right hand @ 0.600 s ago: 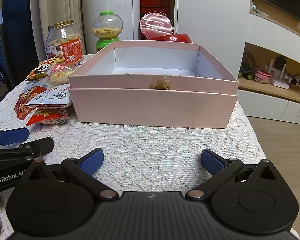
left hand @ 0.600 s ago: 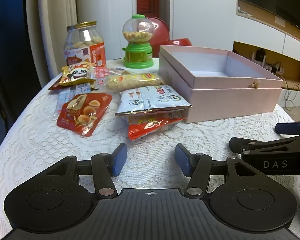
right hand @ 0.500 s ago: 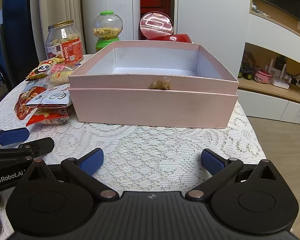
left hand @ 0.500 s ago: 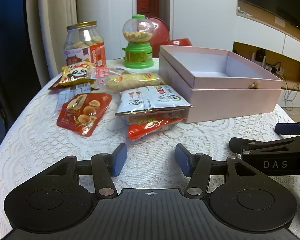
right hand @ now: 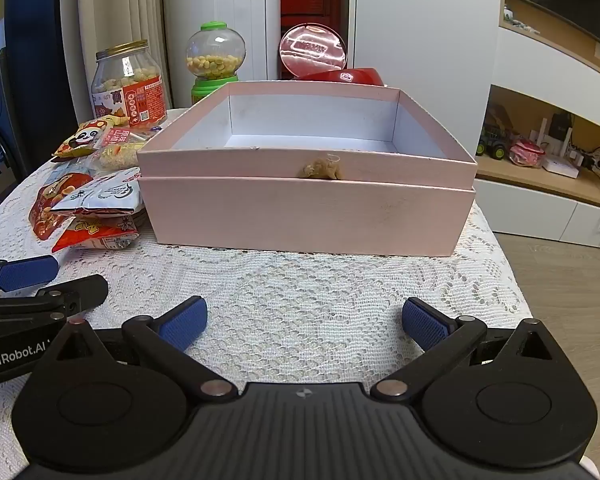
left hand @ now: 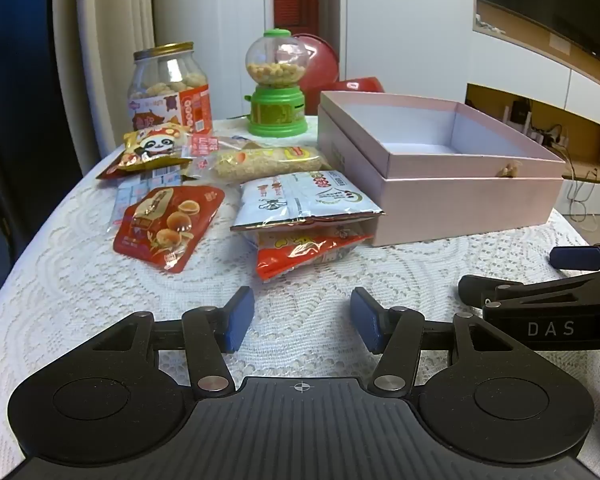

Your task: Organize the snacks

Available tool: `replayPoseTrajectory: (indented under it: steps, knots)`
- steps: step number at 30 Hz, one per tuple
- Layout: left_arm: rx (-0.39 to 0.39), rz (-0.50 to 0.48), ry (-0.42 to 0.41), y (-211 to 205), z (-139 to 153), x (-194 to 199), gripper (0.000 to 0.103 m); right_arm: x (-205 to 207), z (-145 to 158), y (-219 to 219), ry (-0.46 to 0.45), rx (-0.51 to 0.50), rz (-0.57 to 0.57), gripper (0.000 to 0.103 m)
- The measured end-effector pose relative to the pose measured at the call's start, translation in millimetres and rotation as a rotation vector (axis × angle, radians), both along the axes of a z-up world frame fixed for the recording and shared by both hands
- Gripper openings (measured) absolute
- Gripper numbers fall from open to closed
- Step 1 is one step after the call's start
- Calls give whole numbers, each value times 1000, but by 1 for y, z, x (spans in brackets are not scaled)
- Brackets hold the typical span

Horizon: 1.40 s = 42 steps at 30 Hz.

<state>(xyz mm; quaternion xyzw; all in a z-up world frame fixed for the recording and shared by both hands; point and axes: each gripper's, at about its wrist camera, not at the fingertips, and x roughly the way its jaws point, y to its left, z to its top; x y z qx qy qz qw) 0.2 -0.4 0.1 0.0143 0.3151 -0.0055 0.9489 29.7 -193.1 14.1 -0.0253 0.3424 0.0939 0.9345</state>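
Several snack packets lie on the lace-covered table left of an open, empty pink box (left hand: 440,184) (right hand: 308,208). Nearest my left gripper are a red-orange packet (left hand: 308,254) under a white packet (left hand: 304,200), and a red cake packet (left hand: 166,226). Farther back lie a rice-cracker bar (left hand: 260,164) and a panda packet (left hand: 152,152). My left gripper (left hand: 302,318) is open and empty, low over the cloth in front of the packets. My right gripper (right hand: 304,322) is open wide and empty, in front of the box.
A glass jar of snacks (left hand: 170,88) and a green candy dispenser (left hand: 278,88) stand at the back. A red tin with its lid raised (right hand: 320,60) stands behind the box. The table edge drops off at the right (right hand: 516,280).
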Motion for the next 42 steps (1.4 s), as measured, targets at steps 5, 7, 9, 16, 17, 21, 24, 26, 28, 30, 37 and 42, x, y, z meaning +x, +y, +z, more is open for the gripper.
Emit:
replayPoseTrajectory:
  steps: [5,7,9,16,17,21,24,26,28,30,37,42]
  knots:
    - [1,0,0,1,-2,0,60,0,0,0,0,0,0,103]
    - [2,0,0,-1,-2,1,60,0,0,0,0,0,0,103]
    - [1,0,0,-1,-1,1,60,0,0,0,0,0,0,103]
    - [0,0,0,0,-1,1,60,0,0,0,0,0,0,103]
    - [0,0,0,-1,-1,1,60,0,0,0,0,1,0,103]
    - [-1,0,0,-1,-2,1,60,0,0,0,0,0,0,103]
    - [-1,0,0,0,-1,1,60,0,0,0,0,1,0,103]
    - [-1,0,0,0,-1,1,60,0,0,0,0,1,0,103]
    - [-1,0,0,0,-1,1,60,0,0,0,0,1,0,103]
    - [-1,0,0,0,-1,1,60,0,0,0,0,0,0,103]
    - [-1,0,0,0,-1,1,60,-1,0,0,0,1,0,103]
    - [-2,0,0,0,-1,1,60,-1,0,-1,0,0,0,103]
